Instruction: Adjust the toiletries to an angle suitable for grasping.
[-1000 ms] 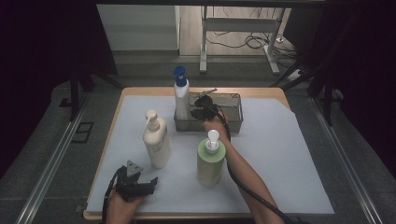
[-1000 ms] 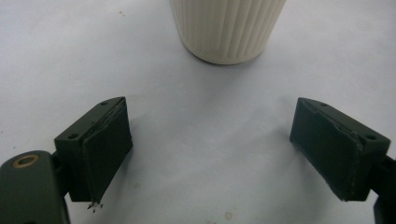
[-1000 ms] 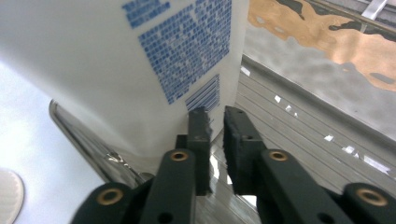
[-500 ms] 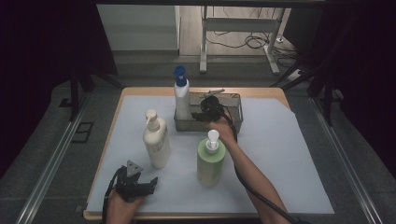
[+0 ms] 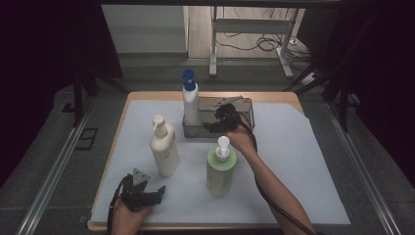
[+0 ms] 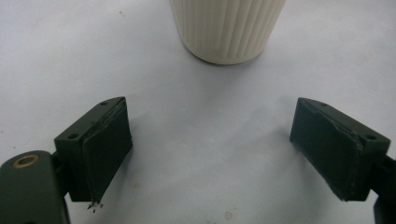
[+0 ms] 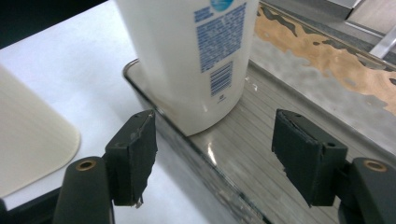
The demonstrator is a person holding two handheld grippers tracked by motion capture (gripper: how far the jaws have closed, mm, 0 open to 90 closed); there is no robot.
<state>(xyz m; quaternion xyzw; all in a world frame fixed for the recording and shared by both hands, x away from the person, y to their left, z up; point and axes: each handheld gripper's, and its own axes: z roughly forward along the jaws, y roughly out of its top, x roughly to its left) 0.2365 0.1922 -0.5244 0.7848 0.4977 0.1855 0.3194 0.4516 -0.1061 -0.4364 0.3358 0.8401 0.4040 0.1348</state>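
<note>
The right gripper is hanging over the tray, and its jaws have just been opening. They are standing apart now and are gripping nothing. In the right gripper view, the white bottle is standing just ahead of the fingers, a bit toward the left one. It is not touching either pad. The bottle is standing upright at the left end of the tray, and it has a blue cap on top in the high view. The tray's rim is running under the left finger.

The left gripper is sitting low near the front edge of the table. Its jaws are wide apart with only the white sheet between them. The cream bottle is standing straight ahead of its fingers, a little way off and not touching. The green bottle is standing upright beside the right hand.
</note>
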